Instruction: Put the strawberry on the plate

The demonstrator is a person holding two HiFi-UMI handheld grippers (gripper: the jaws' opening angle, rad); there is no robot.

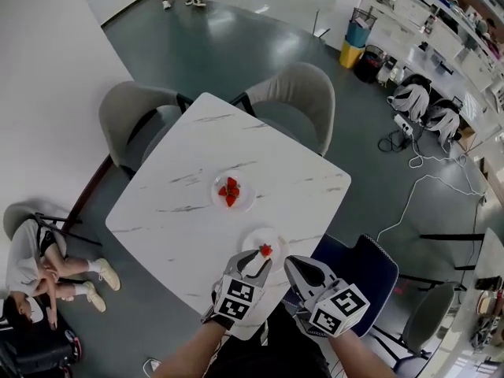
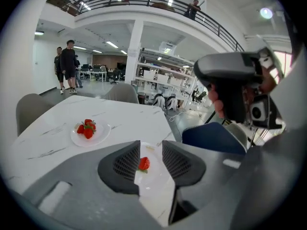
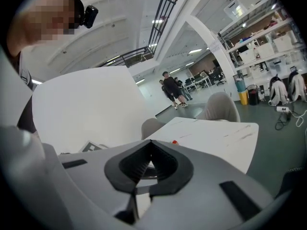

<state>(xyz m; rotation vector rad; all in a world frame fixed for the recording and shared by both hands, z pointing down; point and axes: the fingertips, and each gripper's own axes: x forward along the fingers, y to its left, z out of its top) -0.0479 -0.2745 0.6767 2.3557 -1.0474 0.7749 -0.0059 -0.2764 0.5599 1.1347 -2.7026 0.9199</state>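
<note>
A single strawberry (image 1: 266, 250) lies on a small white plate (image 1: 253, 240) near the table's front edge. My left gripper (image 1: 257, 263) hangs just short of it, open. In the left gripper view the strawberry (image 2: 143, 163) shows in the gap between the jaws, close to the left one, resting on the plate (image 2: 154, 176). A second plate (image 1: 243, 203) at the table's middle holds several strawberries (image 1: 229, 190). My right gripper (image 1: 297, 264) is beside the left one, off the table's edge, shut and empty (image 3: 150, 145).
The white marble table (image 1: 181, 172) has two grey chairs (image 1: 303, 93) (image 1: 130, 116) at its far sides and a blue chair (image 1: 366, 270) under my right gripper. A person sits on the floor at left (image 1: 35, 266). Cables (image 1: 425, 179) trail on the floor at right.
</note>
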